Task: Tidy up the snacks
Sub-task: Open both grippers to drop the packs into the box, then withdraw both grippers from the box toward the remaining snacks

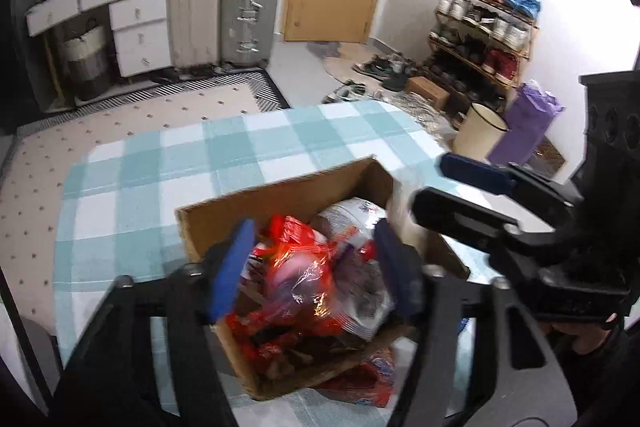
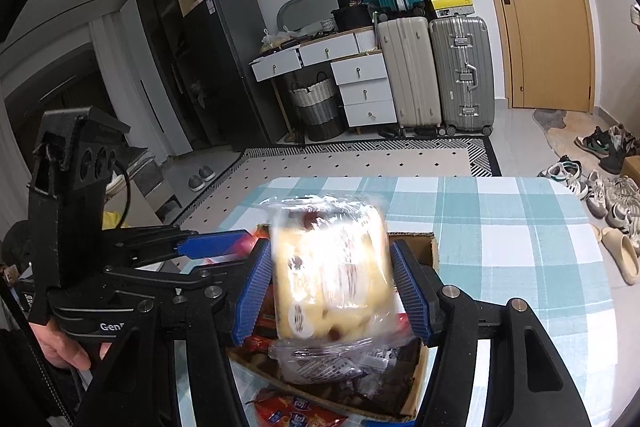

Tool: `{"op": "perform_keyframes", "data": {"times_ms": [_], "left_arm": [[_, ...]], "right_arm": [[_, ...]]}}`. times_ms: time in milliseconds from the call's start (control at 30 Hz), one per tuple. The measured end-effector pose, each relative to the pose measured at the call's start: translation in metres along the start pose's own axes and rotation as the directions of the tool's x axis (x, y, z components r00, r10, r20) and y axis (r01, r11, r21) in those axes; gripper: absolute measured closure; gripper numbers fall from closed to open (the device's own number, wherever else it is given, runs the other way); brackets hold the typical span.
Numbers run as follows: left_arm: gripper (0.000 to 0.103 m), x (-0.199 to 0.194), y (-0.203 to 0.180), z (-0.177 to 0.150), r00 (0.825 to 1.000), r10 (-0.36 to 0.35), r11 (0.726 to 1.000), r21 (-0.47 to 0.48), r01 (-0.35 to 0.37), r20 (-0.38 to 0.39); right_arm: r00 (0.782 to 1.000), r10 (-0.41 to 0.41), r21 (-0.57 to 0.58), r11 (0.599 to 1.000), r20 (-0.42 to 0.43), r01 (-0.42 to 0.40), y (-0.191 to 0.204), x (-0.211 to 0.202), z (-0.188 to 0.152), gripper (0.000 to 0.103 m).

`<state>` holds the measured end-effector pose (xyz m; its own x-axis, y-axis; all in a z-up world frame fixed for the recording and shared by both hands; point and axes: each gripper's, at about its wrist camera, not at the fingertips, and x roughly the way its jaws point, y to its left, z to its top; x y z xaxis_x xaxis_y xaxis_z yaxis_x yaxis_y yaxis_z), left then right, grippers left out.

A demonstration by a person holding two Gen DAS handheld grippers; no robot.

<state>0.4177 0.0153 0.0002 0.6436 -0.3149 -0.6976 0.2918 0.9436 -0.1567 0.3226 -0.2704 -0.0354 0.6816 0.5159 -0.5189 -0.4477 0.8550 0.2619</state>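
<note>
A clear-wrapped pale yellow cake-like snack pack (image 2: pixel 334 267) is clamped between the blue ribbed pads (image 2: pixel 412 291) of the right gripper (image 2: pixel 334 291), which grasps it by its two flat sides; held upright above the open brown cardboard box (image 2: pixel 416 239), it is probably being lowered in or lifted out, though which cannot be told. The box stands on the table with the teal-and-white checked cloth (image 2: pixel 520 227) and already holds a heap of snacks topped by a crinkled red-and-clear plastic snack bag (image 1: pixel 298 275), so it appears to serve as the collecting place. Another red packet (image 2: pixel 296 409) lies on the cloth just beside the box's near wall. The left gripper (image 1: pixel 312 271) hovers over the box with jaws spread, clasping nothing, its pads either side of the red bag. Both grippers point forward and slightly downward, side by side, the right one (image 1: pixel 476 187) close beside the box's right edge
</note>
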Motion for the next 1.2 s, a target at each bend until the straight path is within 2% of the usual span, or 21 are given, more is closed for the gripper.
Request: {"op": "perform_keyframes", "data": {"times_ms": [67,500,867,967,1133,1200], "left_arm": [[0.034,-0.002,0.003,-0.001,1.000,-0.010,1.000,-0.010,0.010,0.008],[0.028,-0.032,0.004,-0.020,0.999,0.024,0.999,-0.030,-0.024,0.027],[0.020,-0.068,-0.012,-0.043,0.996,0.066,0.997,-0.035,-0.064,0.066],[0.019,-0.079,-0.018,-0.051,0.994,0.075,0.997,-0.038,-0.072,0.076],[0.014,-0.095,-0.030,-0.063,0.991,0.090,0.996,-0.031,-0.088,0.098],[0.009,-0.100,-0.034,-0.066,0.990,0.097,0.995,-0.032,-0.094,0.105]], "right_arm": [[1.000,-0.005,0.001,1.000,0.011,0.005,-0.002,-0.001,0.000,0.032],[0.997,-0.024,0.035,0.999,0.076,0.022,-0.011,-0.042,-0.007,0.032],[0.992,-0.052,-0.015,0.998,0.117,0.054,0.012,-0.089,-0.020,0.031],[0.989,-0.056,-0.026,0.998,0.138,0.061,0.020,-0.102,-0.025,0.025],[0.986,-0.054,-0.025,0.998,0.159,0.059,0.026,-0.124,-0.034,0.021],[0.984,-0.059,-0.023,0.998,0.167,0.064,0.028,-0.132,-0.038,0.019]]}}
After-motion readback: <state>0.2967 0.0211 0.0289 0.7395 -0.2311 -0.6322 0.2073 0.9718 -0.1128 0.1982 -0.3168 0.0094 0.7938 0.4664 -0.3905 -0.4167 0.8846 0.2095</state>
